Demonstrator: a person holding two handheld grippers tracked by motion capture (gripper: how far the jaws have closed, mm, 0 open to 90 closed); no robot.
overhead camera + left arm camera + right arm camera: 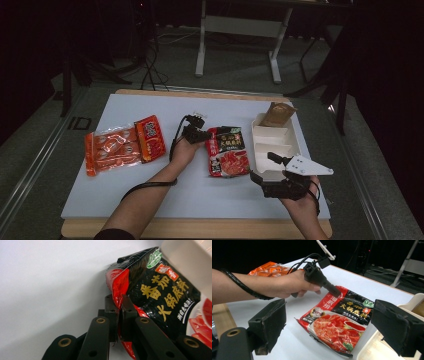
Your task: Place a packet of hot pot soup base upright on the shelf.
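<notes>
A red and black hotpot seasoning packet (227,151) lies flat on the white table (165,190), just left of the white divided tray (274,142). My left gripper (206,134) is shut on the packet's upper left edge. In the left gripper view its jaws pinch the red edge of the packet (160,297), the gripper (119,312) pressed tight. My right gripper (265,167) hovers open at the tray's near end, to the right of the packet. Its pads (270,322) stand wide apart around the packet (334,322) farther off, the gripper (334,327) holding nothing.
An orange snack bag (111,147) and a red packet (150,138) lie at the table's left. A brown pouch (276,114) stands in the tray's far compartment. A desk frame (240,30) stands on the floor beyond the table.
</notes>
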